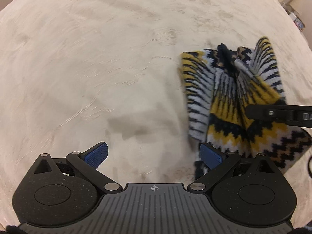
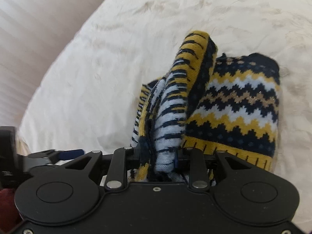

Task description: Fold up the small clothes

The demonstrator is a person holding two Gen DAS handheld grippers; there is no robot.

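A small knitted garment (image 1: 230, 101) in yellow, navy and pale blue zigzags lies bunched on a cream fleece blanket (image 1: 97, 68), at the right of the left wrist view. My left gripper (image 1: 154, 154) is open and empty, its blue pads (image 1: 96, 153) just left of the garment's near edge. My right gripper (image 2: 158, 156) is shut on a gathered fold of the garment (image 2: 234, 105), which drapes forward from the jaws. Part of the right gripper (image 1: 278, 115) shows at the right edge of the left wrist view.
The blanket (image 2: 97, 78) covers a rounded soft surface. Beyond its edge at the left of the right wrist view is a pale striped surface (image 2: 29, 39). Small items (image 1: 296, 19) stand past the blanket at the top right of the left wrist view.
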